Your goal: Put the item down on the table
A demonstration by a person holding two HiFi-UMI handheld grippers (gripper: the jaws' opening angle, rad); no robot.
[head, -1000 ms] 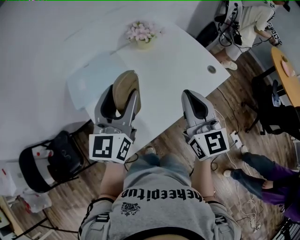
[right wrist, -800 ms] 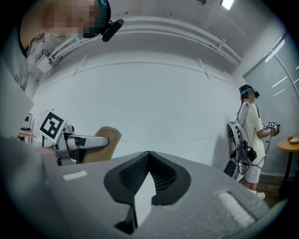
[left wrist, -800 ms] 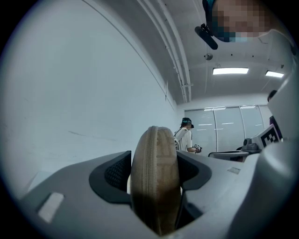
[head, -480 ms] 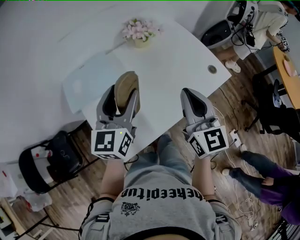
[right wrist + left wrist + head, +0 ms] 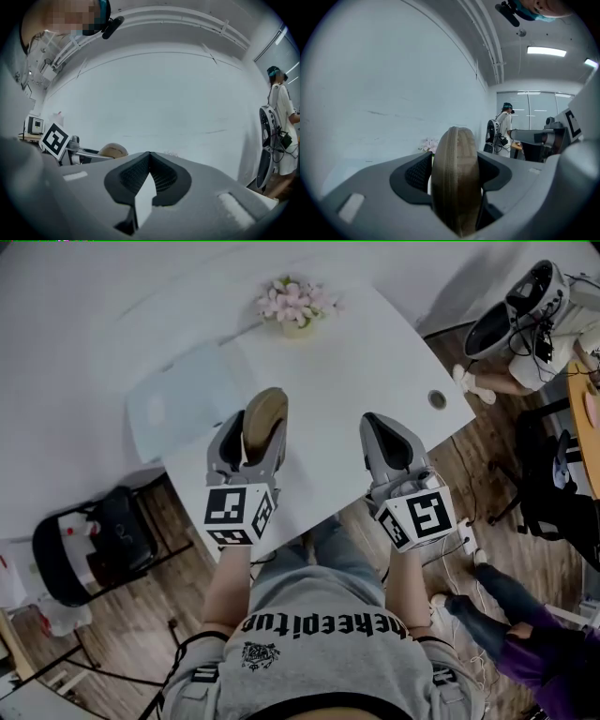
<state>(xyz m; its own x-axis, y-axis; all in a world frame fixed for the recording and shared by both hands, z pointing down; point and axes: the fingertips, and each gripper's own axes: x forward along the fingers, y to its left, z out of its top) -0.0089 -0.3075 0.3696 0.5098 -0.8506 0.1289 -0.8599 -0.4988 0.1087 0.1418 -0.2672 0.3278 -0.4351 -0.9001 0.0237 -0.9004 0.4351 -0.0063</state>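
Note:
A tan round zippered case (image 5: 264, 412) stands on edge between the fingers of my left gripper (image 5: 255, 427), held above the white table (image 5: 375, 362) near its front edge. In the left gripper view the case (image 5: 456, 178) fills the gap between both pads, and the left gripper (image 5: 456, 161) is shut on it. My right gripper (image 5: 380, 425) hovers beside it to the right, over the table's front edge, shut and empty. In the right gripper view the right gripper (image 5: 149, 155) has its tips touching, and the case (image 5: 112, 150) shows to the left.
A small pot of pink flowers (image 5: 296, 306) stands at the table's far side. A pale blue sheet (image 5: 178, 404) lies on the left part. A round grommet (image 5: 437, 398) sits near the right corner. A chair with a black bag (image 5: 94, 540) is at lower left; another person (image 5: 553, 324) is at upper right.
My left gripper has shifted a little to the right with the case, which now shows more edge-on. The right gripper has barely moved.

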